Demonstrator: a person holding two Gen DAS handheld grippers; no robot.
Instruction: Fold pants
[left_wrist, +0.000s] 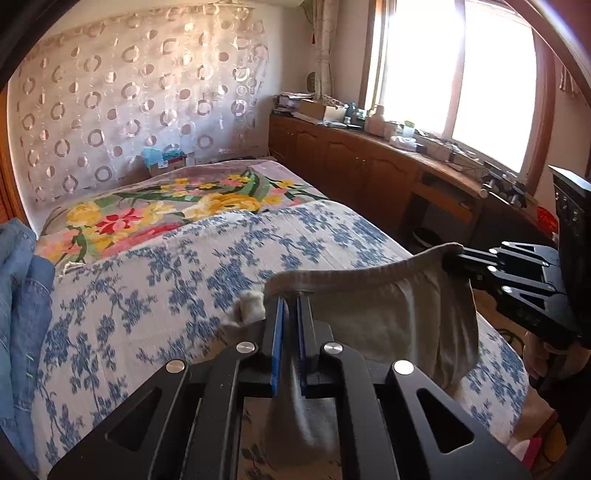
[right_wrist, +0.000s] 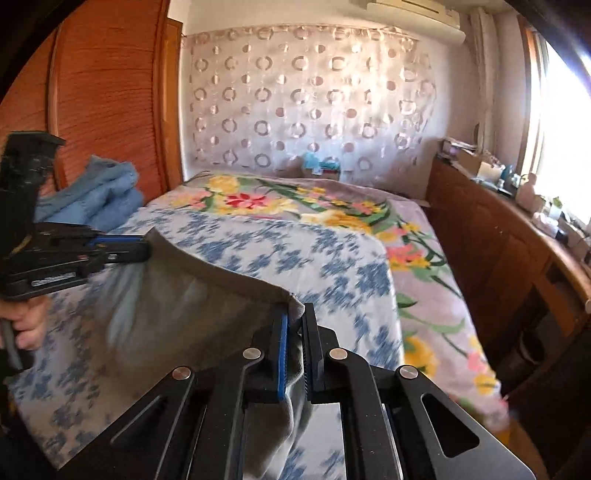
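one pants (left_wrist: 388, 314), two hand-held grippers (left_wrist: 290, 306), one bed (left_wrist: 184, 266)

Both grippers pinch a grey pair of pants (right_wrist: 192, 295) above the bed.

The right gripper (right_wrist: 295, 317), in the foreground, has its blue-padded jaws clamped on one corner of the waistband; cloth hangs down between the fingers. At the left edge, the left gripper (right_wrist: 142, 249), gripped by a hand (right_wrist: 27, 321), clamps the opposite corner, so the waistband stretches between the two. Below lies a blue-and-white floral sheet (right_wrist: 314, 258), then a bright flowered blanket (right_wrist: 332, 206). Blue denim (right_wrist: 99, 188) is heaped by the wooden wardrobe (right_wrist: 107, 92).
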